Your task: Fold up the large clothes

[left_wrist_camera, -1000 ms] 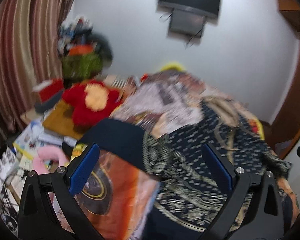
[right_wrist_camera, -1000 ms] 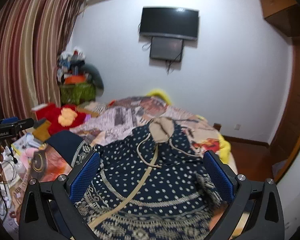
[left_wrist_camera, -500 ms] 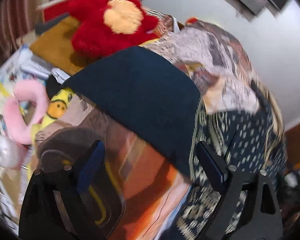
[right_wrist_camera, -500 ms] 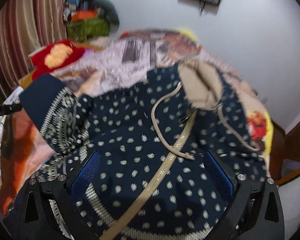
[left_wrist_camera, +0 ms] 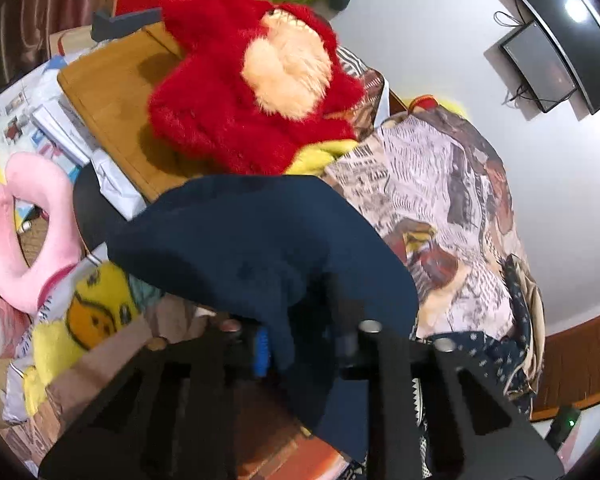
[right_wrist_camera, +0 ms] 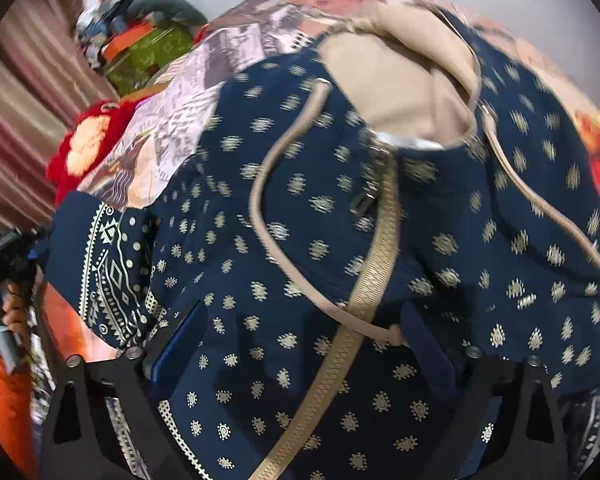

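A large navy hooded jacket (right_wrist_camera: 440, 248) with pale dots, a beige zip and a beige-lined hood lies spread on the bed. Its left sleeve ends in a plain navy cuff (left_wrist_camera: 260, 248). My left gripper (left_wrist_camera: 304, 344) is shut on that cuff, with the cloth bunched between the jaws. It also shows at the left edge of the right wrist view (right_wrist_camera: 8, 264), held in a hand. My right gripper (right_wrist_camera: 308, 344) is open, low over the jacket's front, with the zip running between its fingers (right_wrist_camera: 176, 340).
A red plush toy (left_wrist_camera: 244, 80) lies on a wooden board (left_wrist_camera: 112, 92) beside the bed. A pink neck pillow (left_wrist_camera: 24, 232) and a yellow smiley cushion (left_wrist_camera: 88, 312) lie left. The patterned bedspread (left_wrist_camera: 432, 184) covers the bed. A television (left_wrist_camera: 568, 28) hangs on the wall.
My left gripper has dropped onto the sleeve cuff and shut on it. My right gripper has moved down and forward, close over the jacket's front, still open.
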The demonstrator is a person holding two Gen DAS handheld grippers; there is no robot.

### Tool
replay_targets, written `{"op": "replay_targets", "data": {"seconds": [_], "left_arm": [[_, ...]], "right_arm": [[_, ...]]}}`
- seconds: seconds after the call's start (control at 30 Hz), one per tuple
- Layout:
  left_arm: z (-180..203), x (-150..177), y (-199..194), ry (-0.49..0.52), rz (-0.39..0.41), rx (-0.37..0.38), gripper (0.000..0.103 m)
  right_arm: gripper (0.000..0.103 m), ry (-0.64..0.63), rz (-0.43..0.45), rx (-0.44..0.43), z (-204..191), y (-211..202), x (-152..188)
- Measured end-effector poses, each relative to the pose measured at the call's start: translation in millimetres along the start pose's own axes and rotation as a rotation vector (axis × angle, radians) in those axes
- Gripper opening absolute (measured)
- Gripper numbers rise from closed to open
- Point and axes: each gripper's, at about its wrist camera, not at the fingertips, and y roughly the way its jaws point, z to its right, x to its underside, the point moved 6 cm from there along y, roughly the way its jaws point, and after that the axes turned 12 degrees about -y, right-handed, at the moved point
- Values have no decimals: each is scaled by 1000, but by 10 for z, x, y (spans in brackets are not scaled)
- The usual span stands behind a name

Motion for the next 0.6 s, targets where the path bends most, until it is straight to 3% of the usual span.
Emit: {"op": "replay_targets", "data": {"seconds": [0.03,0.13,0.37,0.6], "left_arm": [[29,-19,-40,19,24,-25,6],[239,-45,-240,149,103,-77,3],[1243,359,-926,366,169,126,2],[2193,1026,-1181,520,117,272,2]], "right_arm": [[90,13,1,-10,40,-24,23],[90,22,14,14,167,-202,85],[89,33,62,126,781,-835,401],[90,155,10,258,1619,-1138,882]]}}
